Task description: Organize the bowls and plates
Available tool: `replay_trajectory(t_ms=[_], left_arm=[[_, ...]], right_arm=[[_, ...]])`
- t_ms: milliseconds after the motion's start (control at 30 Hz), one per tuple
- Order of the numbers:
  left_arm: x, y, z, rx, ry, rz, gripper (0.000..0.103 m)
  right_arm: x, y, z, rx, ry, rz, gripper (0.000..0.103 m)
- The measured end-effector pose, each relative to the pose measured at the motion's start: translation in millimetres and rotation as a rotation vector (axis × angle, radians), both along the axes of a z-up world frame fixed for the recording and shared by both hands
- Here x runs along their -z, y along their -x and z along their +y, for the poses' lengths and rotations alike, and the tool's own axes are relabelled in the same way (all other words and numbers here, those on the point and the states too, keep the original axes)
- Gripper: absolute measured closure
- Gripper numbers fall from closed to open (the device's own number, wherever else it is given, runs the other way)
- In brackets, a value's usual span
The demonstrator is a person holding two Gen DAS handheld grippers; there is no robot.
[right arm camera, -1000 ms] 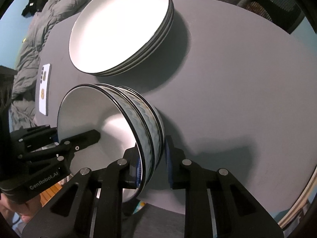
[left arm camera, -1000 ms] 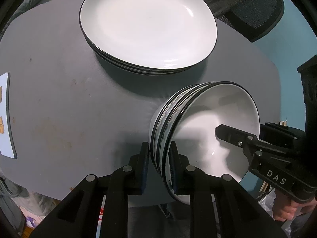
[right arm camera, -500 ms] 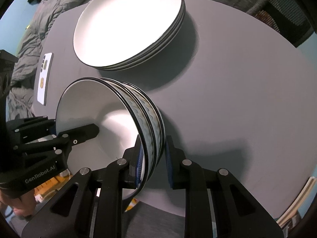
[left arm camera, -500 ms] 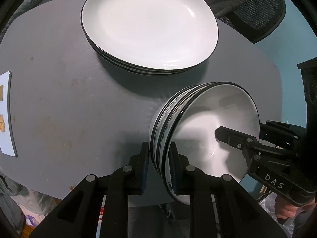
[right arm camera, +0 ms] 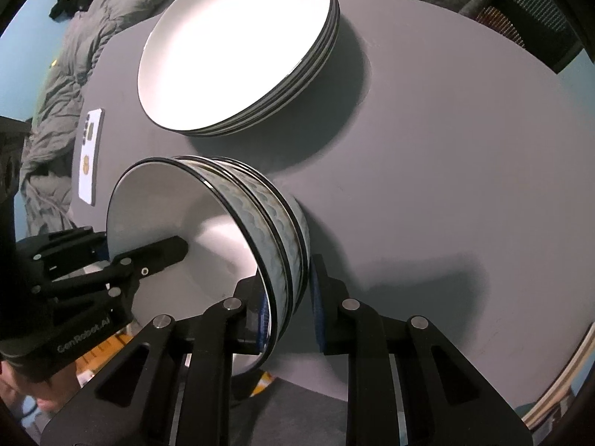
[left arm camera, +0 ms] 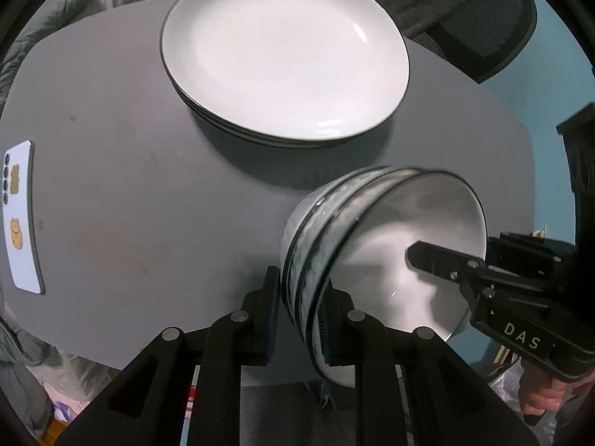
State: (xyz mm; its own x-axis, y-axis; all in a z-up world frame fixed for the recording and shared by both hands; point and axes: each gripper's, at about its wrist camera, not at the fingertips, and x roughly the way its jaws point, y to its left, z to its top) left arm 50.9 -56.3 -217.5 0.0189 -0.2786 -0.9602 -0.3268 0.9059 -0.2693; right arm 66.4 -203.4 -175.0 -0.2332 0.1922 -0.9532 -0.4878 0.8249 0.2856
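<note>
Jaws of both the left gripper point(left arm camera: 299, 316) and the right gripper point(right arm camera: 288, 304) are pinched on the rim walls of a tilted stack of bowls point(left arm camera: 372, 252) above the grey counter point(left arm camera: 148, 204). Beyond, stacked plates point(left arm camera: 284, 55) are seen; a phone point(left arm camera: 20, 215) lies at the counter's left edge.

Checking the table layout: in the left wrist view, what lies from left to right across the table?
Phone → stack of plates → stack of bowls held by the left gripper → right gripper.
</note>
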Motion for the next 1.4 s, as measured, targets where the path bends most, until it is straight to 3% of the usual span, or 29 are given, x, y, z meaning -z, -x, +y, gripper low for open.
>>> replay_trajectory(t_ms=[1000,1400], left_arm=[[7.7,-1.2,9.9,-0.026,0.023,-0.02,0.083],[7.0,-1.1,15.3,-0.051,0.048,0.018,0.084]], right_arm=[[8.5,-13.8,2.9,0.001,-0.007,0.013,0.082],[7.2,-15.8,7.7,-0.006,0.038,0.049,0.084]])
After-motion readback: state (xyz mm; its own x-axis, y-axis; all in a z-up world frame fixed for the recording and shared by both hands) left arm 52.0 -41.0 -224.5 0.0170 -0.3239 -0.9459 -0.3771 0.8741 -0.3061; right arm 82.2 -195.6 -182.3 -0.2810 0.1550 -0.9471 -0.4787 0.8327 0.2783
